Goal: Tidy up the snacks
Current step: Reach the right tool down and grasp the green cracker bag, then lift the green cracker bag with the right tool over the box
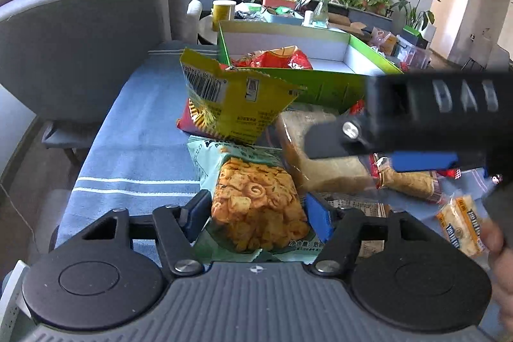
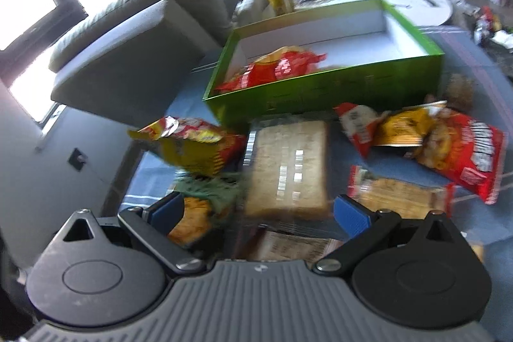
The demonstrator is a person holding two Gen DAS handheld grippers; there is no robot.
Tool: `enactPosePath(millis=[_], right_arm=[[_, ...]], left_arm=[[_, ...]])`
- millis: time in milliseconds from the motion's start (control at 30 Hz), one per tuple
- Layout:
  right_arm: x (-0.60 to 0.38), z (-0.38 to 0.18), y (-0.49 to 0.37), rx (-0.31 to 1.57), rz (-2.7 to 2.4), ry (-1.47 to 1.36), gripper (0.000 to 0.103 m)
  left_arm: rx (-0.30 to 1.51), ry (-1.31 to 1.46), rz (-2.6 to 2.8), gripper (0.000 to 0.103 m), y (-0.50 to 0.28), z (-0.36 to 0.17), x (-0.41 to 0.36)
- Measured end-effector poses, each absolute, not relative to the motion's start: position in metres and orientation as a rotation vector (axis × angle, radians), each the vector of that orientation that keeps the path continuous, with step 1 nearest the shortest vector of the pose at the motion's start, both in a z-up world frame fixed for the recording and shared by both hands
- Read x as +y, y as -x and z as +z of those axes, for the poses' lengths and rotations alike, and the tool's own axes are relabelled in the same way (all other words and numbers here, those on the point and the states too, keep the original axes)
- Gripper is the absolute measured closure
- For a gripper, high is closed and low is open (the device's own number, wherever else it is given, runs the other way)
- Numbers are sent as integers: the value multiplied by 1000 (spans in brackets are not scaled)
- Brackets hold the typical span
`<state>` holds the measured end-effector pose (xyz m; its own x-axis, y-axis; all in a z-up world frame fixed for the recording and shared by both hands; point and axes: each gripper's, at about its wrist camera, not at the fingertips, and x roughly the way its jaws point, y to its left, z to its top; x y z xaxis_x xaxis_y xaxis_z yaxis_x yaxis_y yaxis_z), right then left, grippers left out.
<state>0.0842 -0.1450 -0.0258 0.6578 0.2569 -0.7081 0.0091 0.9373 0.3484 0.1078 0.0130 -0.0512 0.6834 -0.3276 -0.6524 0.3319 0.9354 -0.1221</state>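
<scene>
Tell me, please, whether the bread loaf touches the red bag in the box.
Apart: right wrist view shows the green box wall between bread loaf and red bag.

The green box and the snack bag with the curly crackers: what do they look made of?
Green box: probably cardboard, with a glossy printed green outside and plain matte white inside; its walls are thin, stiff and straight.

Curly-cracker bag: thin plastic film, shiny and crinkled, with a clear window that shows the crackers and a pale green printed border. It sits between the left gripper jaws.

I'm seeing chips (image 2: 282, 66) lying in the box (image 2: 320, 85) at upper centre; bread (image 2: 288, 162) is sitting below it.
</scene>
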Motion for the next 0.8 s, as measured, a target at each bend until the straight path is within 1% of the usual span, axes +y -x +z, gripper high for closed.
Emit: enactPosePath(millis=[67, 133, 300, 367, 500, 533, 567, 600, 633, 667, 800], right_arm=[[-140, -27, -92, 870, 186, -355, 6], [-134, -29, -101, 901, 236, -376, 6], [-113, -41, -127, 994, 282, -370, 6], [-102, -44, -134, 1013, 269, -333, 4], [-83, -44, -139, 1022, 269, -221, 5], [-79, -44, -139, 1018, 276, -188, 10], [-75, -44, -137, 1004, 292, -147, 26], [-73, -43, -133, 989, 301, -127, 34], [-74, -43, -131, 1001, 309, -149, 38], [-77, -45, -132, 1006, 315, -169, 40], [-83, -39, -119, 972, 327, -186, 42]], left_arm=[[713, -12, -369, 50, -105, -54, 15], [695, -19, -362, 53, -100, -56, 17], [653, -19, -365, 57, -87, -59, 21], [627, -57, -369, 58, -80, -59, 17], [591, -99, -367, 59, -65, -59, 16], [580, -108, -376, 59, -61, -58, 16], [573, -113, -383, 59, -59, -58, 17], [567, -121, -386, 59, -57, -57, 17], [557, -135, -387, 59, -54, -56, 16], [546, -150, -389, 59, -51, -55, 15], [502, -195, -390, 59, -40, -50, 10]])
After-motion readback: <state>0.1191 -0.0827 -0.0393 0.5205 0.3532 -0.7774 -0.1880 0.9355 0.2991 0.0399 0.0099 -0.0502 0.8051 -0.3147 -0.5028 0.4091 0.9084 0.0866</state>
